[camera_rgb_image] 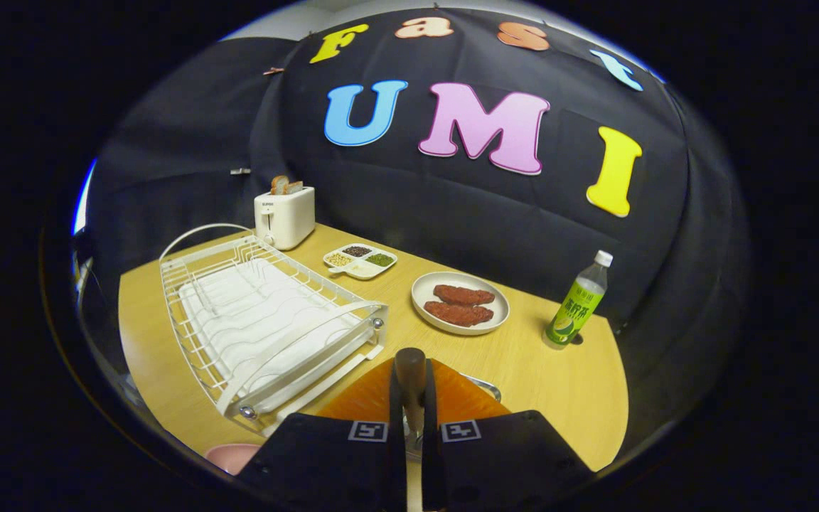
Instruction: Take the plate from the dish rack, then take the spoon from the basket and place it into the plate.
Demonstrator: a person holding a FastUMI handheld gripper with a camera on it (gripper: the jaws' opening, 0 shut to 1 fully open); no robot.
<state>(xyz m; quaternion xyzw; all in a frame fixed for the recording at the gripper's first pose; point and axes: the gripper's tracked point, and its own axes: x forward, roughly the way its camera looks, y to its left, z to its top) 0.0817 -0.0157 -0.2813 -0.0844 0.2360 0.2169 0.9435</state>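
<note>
My gripper (pixel 410 409) is shut on a dark, round-ended spoon handle (pixel 409 366) that stands up between the two black fingers (pixel 395 405). The spoon's bowl is hidden below them. Right under and ahead of the fingers lies an orange ribbed surface (pixel 363 398), which looks like the basket, with a bit of metal rim (pixel 484 385) at its right side. The white wire dish rack (pixel 239 313) stands just left of the fingers with no plate in it. A pink rounded edge (pixel 232 455), possibly the plate, pokes out beside the left finger's base.
On the wooden table (pixel 559 384) beyond the fingers sits a white plate with two pieces of meat (pixel 460 302). A green bottle (pixel 580 302) stands to the right. A divided dish of beans (pixel 360 260) and a white toaster (pixel 284 215) stand behind the rack.
</note>
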